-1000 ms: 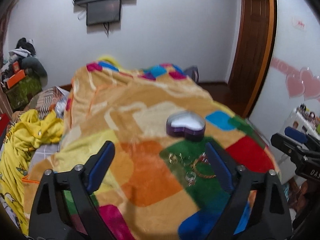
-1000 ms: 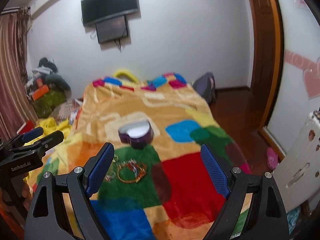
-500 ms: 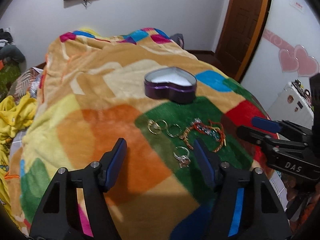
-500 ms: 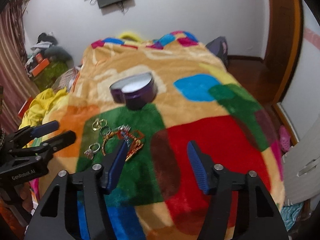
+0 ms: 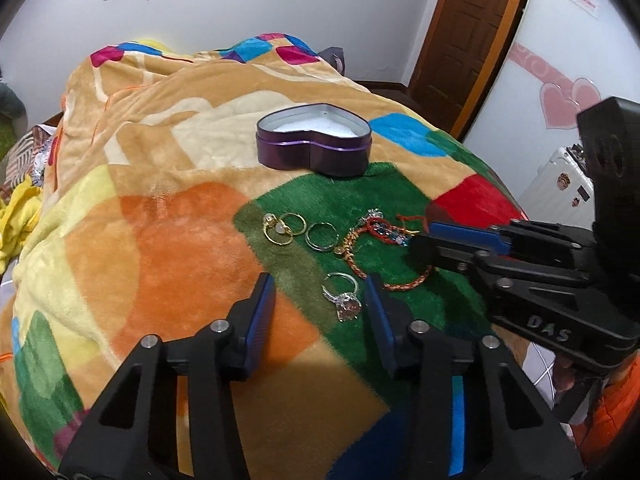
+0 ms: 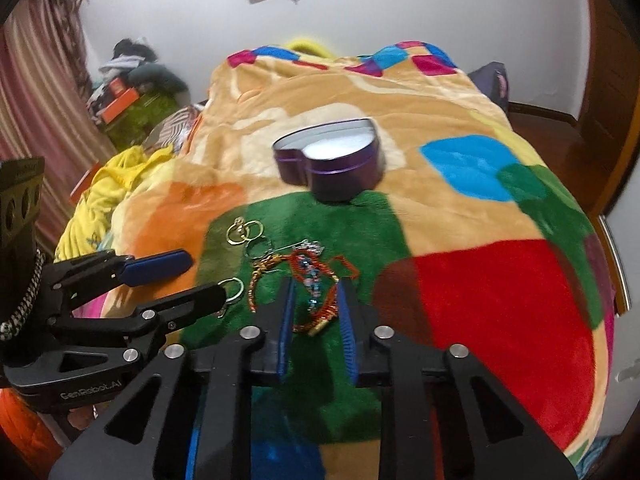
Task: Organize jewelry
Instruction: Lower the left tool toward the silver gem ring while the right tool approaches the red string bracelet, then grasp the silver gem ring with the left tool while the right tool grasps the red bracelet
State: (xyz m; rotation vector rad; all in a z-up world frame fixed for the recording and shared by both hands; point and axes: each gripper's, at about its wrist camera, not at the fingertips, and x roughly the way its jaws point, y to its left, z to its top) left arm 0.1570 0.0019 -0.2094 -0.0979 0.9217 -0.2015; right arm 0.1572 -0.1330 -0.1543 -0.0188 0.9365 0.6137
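A purple heart-shaped tin (image 5: 314, 142), open with a white lining, sits on the colourful blanket (image 5: 160, 240); it also shows in the right wrist view (image 6: 332, 164). On the green patch lie two gold rings (image 5: 282, 228), a silver ring (image 5: 320, 236), a stone ring (image 5: 343, 294) and red and gold bracelets (image 5: 380, 240). My left gripper (image 5: 318, 300) is open, low over the blanket, with the stone ring between its fingers. My right gripper (image 6: 316, 308) is open, its fingers on either side of the bracelets (image 6: 316, 292).
The bed drops off at the right toward a wooden floor (image 6: 540, 128) and a brown door (image 5: 468, 28). Yellow cloth (image 6: 108, 176) and clutter lie at the left. A white suitcase (image 5: 560, 188) stands at the right.
Both grippers have come down and forward toward the jewelry and their jaws have narrowed. The left now frames the stone ring, the right the bracelets.
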